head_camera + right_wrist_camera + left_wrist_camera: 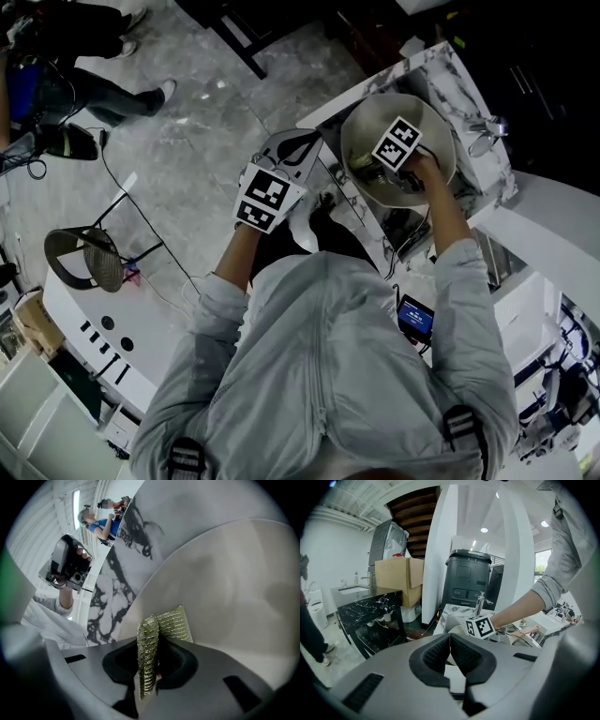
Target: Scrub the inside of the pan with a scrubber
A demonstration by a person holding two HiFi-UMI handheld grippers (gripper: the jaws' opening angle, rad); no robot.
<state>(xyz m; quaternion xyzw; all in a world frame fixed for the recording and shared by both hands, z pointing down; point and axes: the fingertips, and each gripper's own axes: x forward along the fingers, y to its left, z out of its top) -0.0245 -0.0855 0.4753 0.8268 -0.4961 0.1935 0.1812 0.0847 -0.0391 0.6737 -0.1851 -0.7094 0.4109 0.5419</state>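
From the head view, the pan (370, 122) sits on a marble counter (448, 67), with a faucet (487, 131) just beyond its right rim. The right gripper (375, 167) reaches down inside the pan, its marker cube above the bowl's middle. The left gripper (298, 148) hangs just outside the pan's left rim, clear of it and touching nothing.

In the left gripper view, the two dark jaws stand pressed together at their tips with nothing pinched there. Past them, towards the pan, the right gripper's marker cube shows at the end of a grey-sleeved forearm (529, 606). Beyond the pan stand a black bin (471, 581) and, left of that, a cardboard box (398, 581).

In the right gripper view, the jaws are clamped on the scrubber (148, 658), a greenish-gold ribbed pad standing on edge between them. Its free end folds forward and lies against the pan's pale inner wall, low on the left part of the bowl. Above the pan's rim runs the counter's black-veined marble, and beyond that the left gripper is seen held in a hand, well apart from the pan.
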